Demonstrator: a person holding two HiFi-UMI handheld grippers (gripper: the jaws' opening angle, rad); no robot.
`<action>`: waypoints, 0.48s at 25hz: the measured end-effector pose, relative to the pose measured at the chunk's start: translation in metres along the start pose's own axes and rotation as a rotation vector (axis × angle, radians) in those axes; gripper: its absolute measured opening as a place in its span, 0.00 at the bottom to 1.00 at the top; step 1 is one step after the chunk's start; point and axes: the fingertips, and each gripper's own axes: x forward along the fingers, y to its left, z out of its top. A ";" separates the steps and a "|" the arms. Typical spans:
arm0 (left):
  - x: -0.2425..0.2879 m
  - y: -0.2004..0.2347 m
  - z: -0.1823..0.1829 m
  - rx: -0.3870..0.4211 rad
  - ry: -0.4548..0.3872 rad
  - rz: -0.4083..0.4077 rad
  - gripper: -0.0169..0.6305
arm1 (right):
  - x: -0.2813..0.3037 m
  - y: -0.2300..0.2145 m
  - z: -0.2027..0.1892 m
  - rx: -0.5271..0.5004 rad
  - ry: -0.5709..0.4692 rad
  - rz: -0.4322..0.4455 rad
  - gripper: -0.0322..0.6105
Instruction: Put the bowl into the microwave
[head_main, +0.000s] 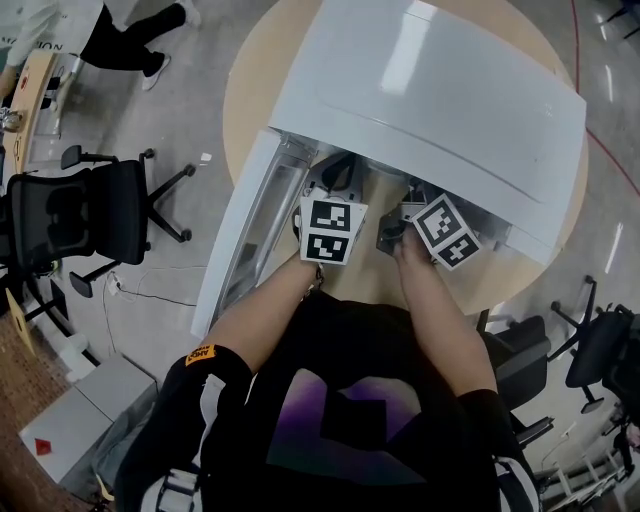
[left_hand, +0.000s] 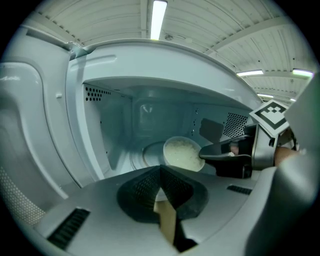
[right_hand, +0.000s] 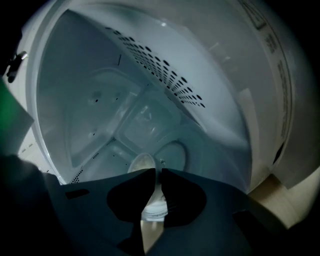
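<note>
Placing step: right tool (right_hand: 156, 176) pinches the rim of the bowl (left_hand: 182, 154), which sits centre frame inside the open microwave (head_main: 430, 90), while left tool (left_hand: 160, 170) is pressed together, empty; next probably set down, release, withdraw.

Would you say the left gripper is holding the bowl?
No, the right gripper clamps the bowl by its rim inside the microwave.
</note>
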 end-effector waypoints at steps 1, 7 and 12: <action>0.000 0.000 0.000 -0.005 -0.003 -0.001 0.09 | 0.001 0.001 0.001 -0.012 -0.001 0.004 0.12; -0.003 -0.006 0.006 -0.019 -0.020 -0.015 0.09 | 0.002 0.002 0.006 -0.073 -0.007 0.018 0.12; -0.012 -0.009 0.008 -0.035 -0.036 -0.021 0.09 | -0.007 0.005 0.007 -0.142 -0.003 0.012 0.12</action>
